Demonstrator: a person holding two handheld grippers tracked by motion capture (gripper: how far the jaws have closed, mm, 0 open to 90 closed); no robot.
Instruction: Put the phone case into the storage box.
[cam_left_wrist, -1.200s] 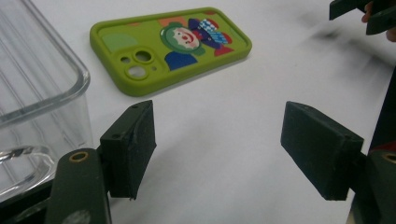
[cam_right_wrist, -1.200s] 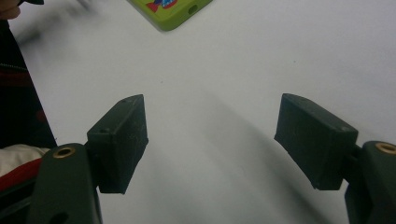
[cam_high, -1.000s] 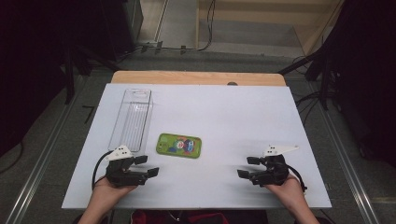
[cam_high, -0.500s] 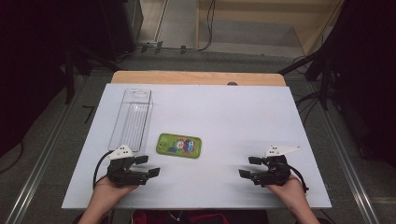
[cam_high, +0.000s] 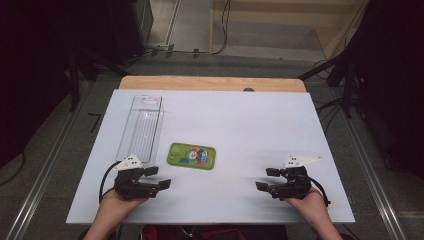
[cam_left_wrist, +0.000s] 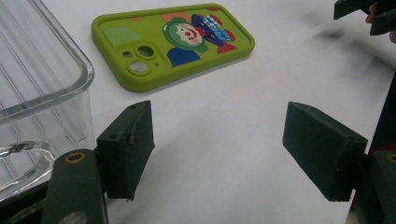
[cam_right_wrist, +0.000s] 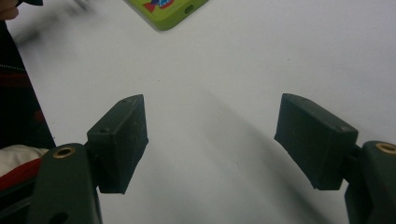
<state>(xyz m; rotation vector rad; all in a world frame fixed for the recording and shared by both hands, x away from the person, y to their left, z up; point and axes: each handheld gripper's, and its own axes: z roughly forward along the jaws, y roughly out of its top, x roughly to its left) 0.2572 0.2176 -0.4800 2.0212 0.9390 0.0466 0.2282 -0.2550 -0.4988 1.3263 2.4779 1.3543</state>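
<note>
A green phone case (cam_high: 191, 155) printed with a cartoon clown lies flat near the middle of the white table (cam_high: 250, 125). A clear plastic box (cam_high: 141, 127) stands left of it, long side running away from me. My left gripper (cam_high: 159, 177) rests low at the front left, jaws open and empty, pointing right; in the left gripper view (cam_left_wrist: 217, 149) the phone case (cam_left_wrist: 175, 39) lies ahead and the box (cam_left_wrist: 37, 88) at the left. At the front right my right gripper (cam_high: 264, 179) is open and empty, pointing left; its own view (cam_right_wrist: 210, 140) shows bare table and a corner of the case (cam_right_wrist: 170, 11).
A wooden board edge (cam_high: 210, 83) runs along the far side of the table. Dark equipment, stands and cables surround the table on the floor. In the left gripper view the other gripper's jaws (cam_left_wrist: 364, 14) show at the top right.
</note>
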